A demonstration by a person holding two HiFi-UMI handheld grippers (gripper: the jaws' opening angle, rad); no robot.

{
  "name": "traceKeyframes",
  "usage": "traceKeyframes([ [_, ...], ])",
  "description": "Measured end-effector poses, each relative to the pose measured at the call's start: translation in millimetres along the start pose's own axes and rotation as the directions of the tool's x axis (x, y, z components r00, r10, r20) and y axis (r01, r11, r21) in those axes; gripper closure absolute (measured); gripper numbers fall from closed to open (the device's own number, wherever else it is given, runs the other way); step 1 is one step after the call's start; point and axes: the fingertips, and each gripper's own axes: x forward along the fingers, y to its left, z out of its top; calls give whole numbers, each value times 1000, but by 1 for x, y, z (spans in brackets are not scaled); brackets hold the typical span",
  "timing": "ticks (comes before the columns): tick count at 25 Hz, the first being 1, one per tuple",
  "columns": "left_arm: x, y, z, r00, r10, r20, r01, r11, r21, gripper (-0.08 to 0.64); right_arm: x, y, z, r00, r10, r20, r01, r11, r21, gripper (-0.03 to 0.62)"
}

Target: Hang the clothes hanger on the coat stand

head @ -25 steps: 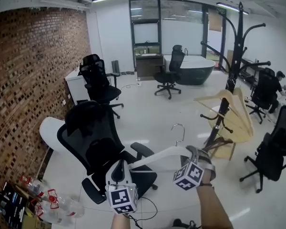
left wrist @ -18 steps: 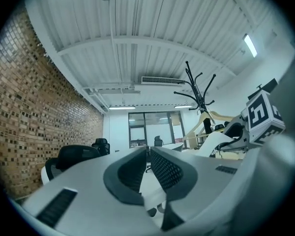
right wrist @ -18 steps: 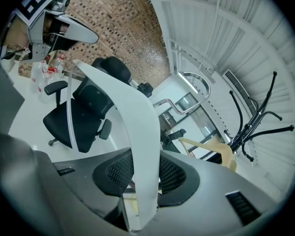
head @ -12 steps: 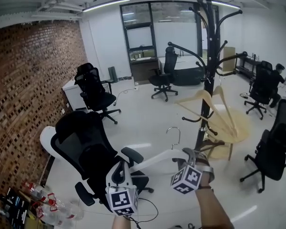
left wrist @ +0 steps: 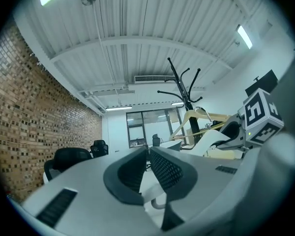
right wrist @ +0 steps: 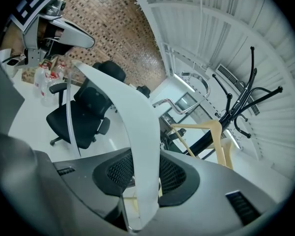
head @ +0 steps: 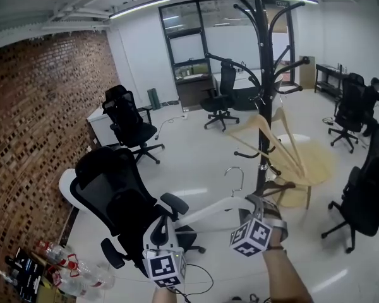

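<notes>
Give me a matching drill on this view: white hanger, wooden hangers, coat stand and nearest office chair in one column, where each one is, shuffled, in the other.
Things:
A. white hanger
B. wooden hangers
C. coat stand
D. nearest office chair

Places:
1. hung on the black hooks
2. on the floor at left, on the brick wall side
3. clamped between the jaws of the right gripper
4. upright ahead, beyond the right gripper

Pairs: A-3, B-1, C-4, D-2
</notes>
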Motion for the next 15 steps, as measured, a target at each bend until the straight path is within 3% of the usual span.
traceKeyframes([
  [3,-18,-3,12,999,-31,35,31,999,-7,515,-27,-2,2,999,-34,-17,34,999,-9,474],
  [7,-52,10,17,997,-59,52,63,995,-73,515,-69,4,11,996,-72,-60,70,997,-24,474],
  [15,-105,30,-4,997,-72,35,76,987,-140,514,-128,32,10,985,-105,-140,98,994,-58,474],
])
